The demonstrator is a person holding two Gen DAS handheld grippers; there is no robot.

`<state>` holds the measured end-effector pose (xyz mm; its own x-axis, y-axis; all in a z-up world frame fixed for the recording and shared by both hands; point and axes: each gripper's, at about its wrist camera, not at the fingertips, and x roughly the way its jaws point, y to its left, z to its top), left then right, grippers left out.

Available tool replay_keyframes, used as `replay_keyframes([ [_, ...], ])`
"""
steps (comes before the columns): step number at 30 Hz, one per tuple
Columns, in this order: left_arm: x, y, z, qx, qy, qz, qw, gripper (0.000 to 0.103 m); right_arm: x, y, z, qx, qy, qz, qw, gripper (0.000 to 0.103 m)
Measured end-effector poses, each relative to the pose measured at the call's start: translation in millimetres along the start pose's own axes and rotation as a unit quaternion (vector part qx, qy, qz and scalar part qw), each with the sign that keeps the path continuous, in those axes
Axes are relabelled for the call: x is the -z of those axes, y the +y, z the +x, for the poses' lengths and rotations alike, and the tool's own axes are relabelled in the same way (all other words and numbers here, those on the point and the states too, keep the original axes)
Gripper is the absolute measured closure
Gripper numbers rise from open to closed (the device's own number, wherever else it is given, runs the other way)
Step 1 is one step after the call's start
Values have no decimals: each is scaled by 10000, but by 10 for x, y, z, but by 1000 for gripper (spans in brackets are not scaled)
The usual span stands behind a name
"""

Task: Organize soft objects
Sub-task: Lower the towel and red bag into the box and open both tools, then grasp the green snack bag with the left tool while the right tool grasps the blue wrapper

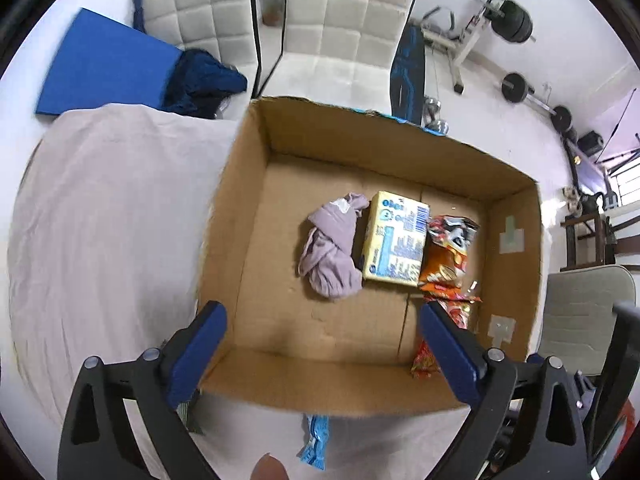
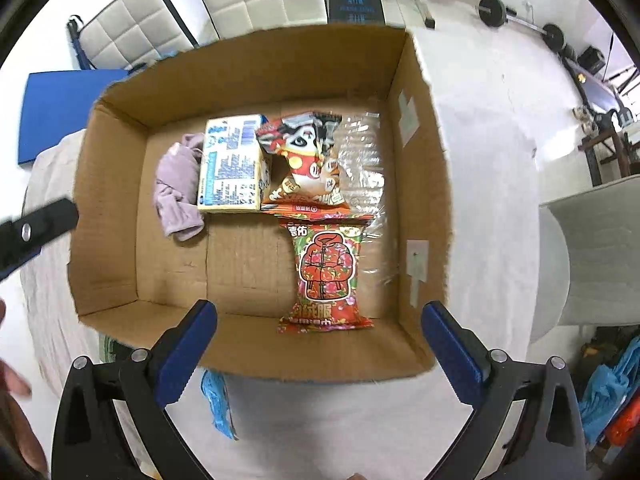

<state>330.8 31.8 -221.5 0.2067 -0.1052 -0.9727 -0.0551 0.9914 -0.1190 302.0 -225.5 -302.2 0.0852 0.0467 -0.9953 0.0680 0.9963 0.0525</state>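
Note:
An open cardboard box (image 1: pixel 248 264) (image 2: pixel 108 216) stands on a cloth-covered table. Inside lie a lilac cloth (image 1: pixel 332 248) (image 2: pixel 178 188), a yellow tissue pack (image 1: pixel 396 240) (image 2: pixel 232 168), an orange panda snack bag (image 1: pixel 448 252) (image 2: pixel 308 160), a red patterned packet (image 2: pixel 326 276) and clear plastic wrap (image 2: pixel 366 168). My left gripper (image 1: pixel 322 316) is open and empty above the box's near side. My right gripper (image 2: pixel 318 312) is open and empty over the near wall. A blue packet (image 1: pixel 316 436) (image 2: pixel 218 400) lies on the table before the box.
The table's pinkish cloth (image 1: pixel 100 216) spreads left of the box. White quilted chairs (image 1: pixel 344 20) and a blue mat (image 1: pixel 104 64) stand behind. Gym weights (image 1: pixel 516 20) are at the far right. The left gripper's black body (image 2: pixel 32 232) shows at the right view's left edge.

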Motion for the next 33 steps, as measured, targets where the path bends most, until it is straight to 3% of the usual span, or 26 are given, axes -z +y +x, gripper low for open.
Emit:
replay_keyframes([
  [11, 632, -152, -546, -228, -721, 213, 9969, 4, 395, -113, -682, -4, -574, -42, 9983, 0],
  [21, 803, -138, -896, -82, -980, 560, 9936, 4, 699, -66, -1034, -258, -686, 192, 9971, 0],
  [27, 914, 362, -913, -296, -841, 422, 9951, 4, 867, 218, -734, -320, -302, -7, 9990, 0],
  [33, 1068, 1008, -482, -666, -291, 125, 9973, 4, 1020, 574, -81, -569, 376, -174, 9975, 0],
])
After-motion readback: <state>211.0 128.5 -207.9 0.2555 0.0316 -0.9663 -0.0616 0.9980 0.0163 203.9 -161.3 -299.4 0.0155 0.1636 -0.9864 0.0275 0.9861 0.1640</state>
